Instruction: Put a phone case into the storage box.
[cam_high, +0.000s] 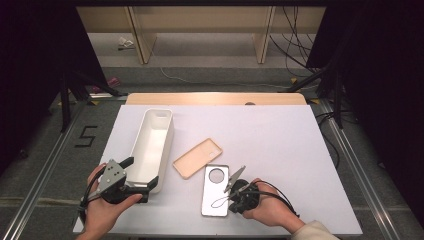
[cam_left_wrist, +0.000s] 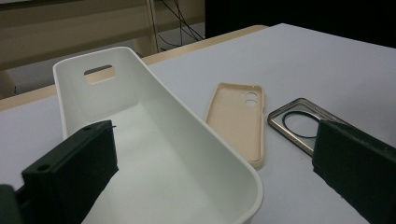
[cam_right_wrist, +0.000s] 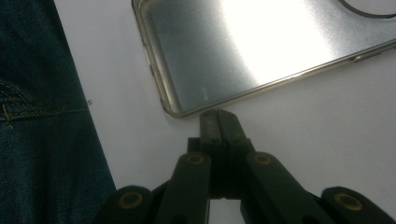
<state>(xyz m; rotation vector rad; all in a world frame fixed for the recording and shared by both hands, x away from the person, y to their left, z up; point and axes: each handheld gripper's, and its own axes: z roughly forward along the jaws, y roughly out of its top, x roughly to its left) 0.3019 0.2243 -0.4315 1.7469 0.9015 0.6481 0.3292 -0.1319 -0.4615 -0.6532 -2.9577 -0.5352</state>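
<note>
A clear phone case (cam_high: 215, 192) with a round ring lies flat near the table's front edge. My right gripper (cam_high: 230, 206) is shut with nothing between its jaws. In the right gripper view its tips (cam_right_wrist: 217, 115) rest at the near corner of that case (cam_right_wrist: 261, 46), at its rim. A beige phone case (cam_high: 197, 158) lies inside-up just beyond it. My left gripper (cam_high: 142, 171) stands wide open astride the near end of the long white bin (cam_high: 165, 131). One jaw is over the bin's inside and the other is outside its right wall (cam_left_wrist: 219, 154).
The white bin (cam_left_wrist: 74, 93) holds nothing and has a handle slot in its far end. The beige case (cam_left_wrist: 238, 121) and the clear case (cam_left_wrist: 294, 123) lie side by side to its right. The white tabletop (cam_high: 280, 140) stretches right and back. A person's jeans (cam_right_wrist: 42, 116) border the front edge.
</note>
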